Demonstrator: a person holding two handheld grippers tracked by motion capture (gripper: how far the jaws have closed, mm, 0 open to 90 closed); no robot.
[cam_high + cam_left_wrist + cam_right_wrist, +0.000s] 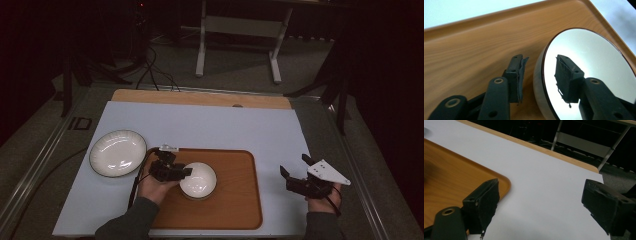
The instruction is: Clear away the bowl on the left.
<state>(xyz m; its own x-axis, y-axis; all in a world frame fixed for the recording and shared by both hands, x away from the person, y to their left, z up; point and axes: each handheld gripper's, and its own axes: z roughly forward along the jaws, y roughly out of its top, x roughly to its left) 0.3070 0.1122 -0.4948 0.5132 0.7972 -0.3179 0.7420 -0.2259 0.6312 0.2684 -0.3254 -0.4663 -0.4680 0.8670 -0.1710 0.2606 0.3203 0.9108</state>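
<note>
A small white bowl (198,180) stands on a brown wooden tray (235,200) near the table's front. My left gripper (186,171) reaches the bowl from its left side. In the left gripper view the bowl (589,65) has its rim between the jaws of the left gripper (541,60): one jaw is outside the wall with a gap showing, the other hangs inside, and neither pad presses. The tray (474,50) lies beneath. My right gripper (294,164) is held open right of the tray, over the white table top, and the right gripper (541,187) has nothing between its fingers.
A larger white plate (118,152) with a dark rim lies on the white table top (210,125), left of the tray. The tray's corner (449,170) shows by my right gripper's left jaw. A white frame stand (237,30) is on the floor beyond the table's far wooden edge (200,97).
</note>
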